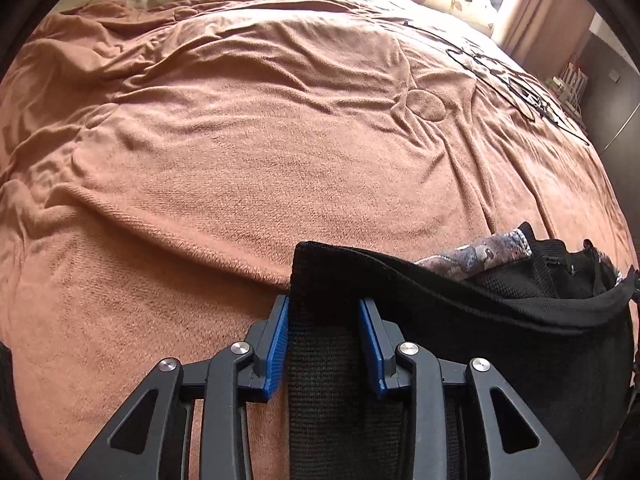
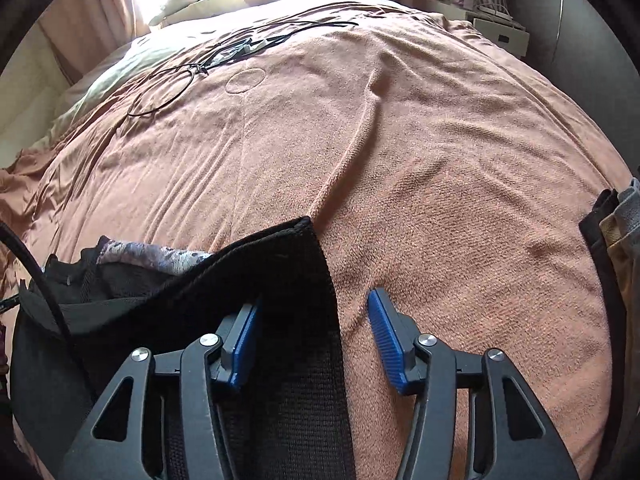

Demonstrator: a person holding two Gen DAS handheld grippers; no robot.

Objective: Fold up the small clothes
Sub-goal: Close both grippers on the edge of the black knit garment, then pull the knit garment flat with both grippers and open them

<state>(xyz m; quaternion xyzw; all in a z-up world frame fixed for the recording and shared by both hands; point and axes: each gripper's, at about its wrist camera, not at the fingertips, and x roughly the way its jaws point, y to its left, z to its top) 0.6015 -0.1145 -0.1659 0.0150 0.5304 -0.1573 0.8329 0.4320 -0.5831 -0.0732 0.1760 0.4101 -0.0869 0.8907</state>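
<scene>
A black garment (image 1: 460, 312) with a broad ribbed waistband is located at the near edge of a bed covered by a brown blanket (image 1: 240, 140). The waistband is lifted at both ends and spans between the two tools, sagging in the middle; a patterned grey lining or second fabric (image 1: 476, 254) is visible inside the opening, and its nature cannot be determined. In the left wrist view, the left gripper (image 1: 325, 344) is positioned over one corner of the waistband, with the band lying between the blue pads (image 1: 276, 344); the left pad is seen against the fabric edge, but a narrow gap appears at the right pad, so a firm clamp cannot be confirmed. In the right wrist view, the right gripper (image 2: 316, 344) straddles the opposite corner: the band rests against its left pad (image 2: 244, 344), while the other pad stands clear over bare blanket, so this tool is judged released. A loop of black cable (image 2: 168, 88) lies well apart on the far blanket, and other folded cloth (image 2: 616, 232) is seen at the right margin. No fold is yet visible in the garment. The task is therefore judged to be at an early stage: both corners remain to be secured, and the garment laid flat and folded.
</scene>
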